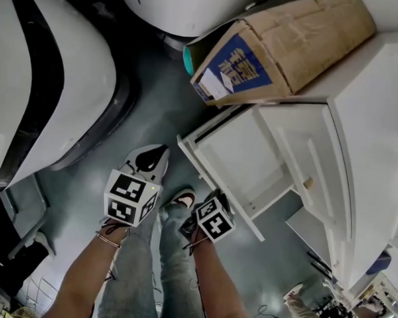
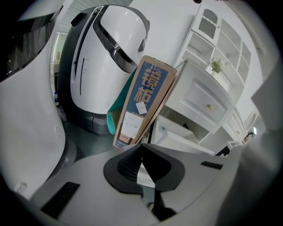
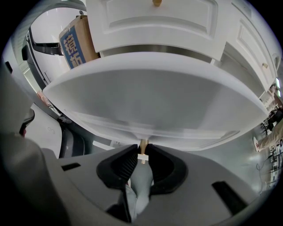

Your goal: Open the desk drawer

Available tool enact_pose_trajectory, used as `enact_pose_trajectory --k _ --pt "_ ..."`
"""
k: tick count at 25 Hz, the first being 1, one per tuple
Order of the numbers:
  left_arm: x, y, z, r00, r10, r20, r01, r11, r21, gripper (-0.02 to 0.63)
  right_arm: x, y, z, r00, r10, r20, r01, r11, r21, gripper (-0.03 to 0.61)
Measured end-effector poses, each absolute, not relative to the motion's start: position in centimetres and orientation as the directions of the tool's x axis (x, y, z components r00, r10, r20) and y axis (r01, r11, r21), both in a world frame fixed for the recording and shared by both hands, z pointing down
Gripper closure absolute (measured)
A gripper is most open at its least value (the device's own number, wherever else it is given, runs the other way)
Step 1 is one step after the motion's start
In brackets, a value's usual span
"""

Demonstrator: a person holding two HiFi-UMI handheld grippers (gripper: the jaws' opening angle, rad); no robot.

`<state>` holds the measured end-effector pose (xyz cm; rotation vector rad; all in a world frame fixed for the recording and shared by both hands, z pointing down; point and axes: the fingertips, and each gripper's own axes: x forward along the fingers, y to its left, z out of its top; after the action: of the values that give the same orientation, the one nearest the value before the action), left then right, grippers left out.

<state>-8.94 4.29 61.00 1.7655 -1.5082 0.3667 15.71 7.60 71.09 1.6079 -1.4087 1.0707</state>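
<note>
White-painted drawer (image 1: 236,157) stands pulled out from the desk (image 1: 382,132) over the grey floor, its flat front panel facing the person. The right tongs (image 3: 142,148) are narrowed onto the small brass knob (image 3: 143,144) at the middle of that front panel, with the dark pads pressing on it from both sides. In the head view these tongs sit right at the drawer's front edge, pointing steeply down. The left tongs (image 2: 141,146) are closed tip to tip with nothing between them, held apart from the drawer and just beside the right ones. A brown cardboard box (image 1: 280,49) with a blue printed end leans against the desk, above the open drawer in the head view. Beyond it stand large white rounded housings (image 1: 49,78).
</note>
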Motion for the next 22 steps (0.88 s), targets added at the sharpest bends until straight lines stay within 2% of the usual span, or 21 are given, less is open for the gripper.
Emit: enact_pose_trajectory --k 14,18,22 --pt "-7.6 3.3 61.0 0.273 -0.699 0.660 -0.932 -0.024 0.361 0.595 15.4 8.0 71.5 0.026 -0.382 0.924 -0.994 -0.112 -0.018 0.489" --pt "-7.6 3.0 60.6 0.273 -0.694 0.666 -0.936 -0.032 0.350 0.595 14.9 8.4 71.1 0.004 -0.382 0.924 -0.996 -0.085 -0.030 0.463" --pt "-7.7 2.3 59.7 0.262 -0.697 0.668 -0.941 -0.029 0.338 0.595 14.6 9.5 69.0 -0.020 -0.379 0.925 -0.995 -0.083 -0.055 0.463"
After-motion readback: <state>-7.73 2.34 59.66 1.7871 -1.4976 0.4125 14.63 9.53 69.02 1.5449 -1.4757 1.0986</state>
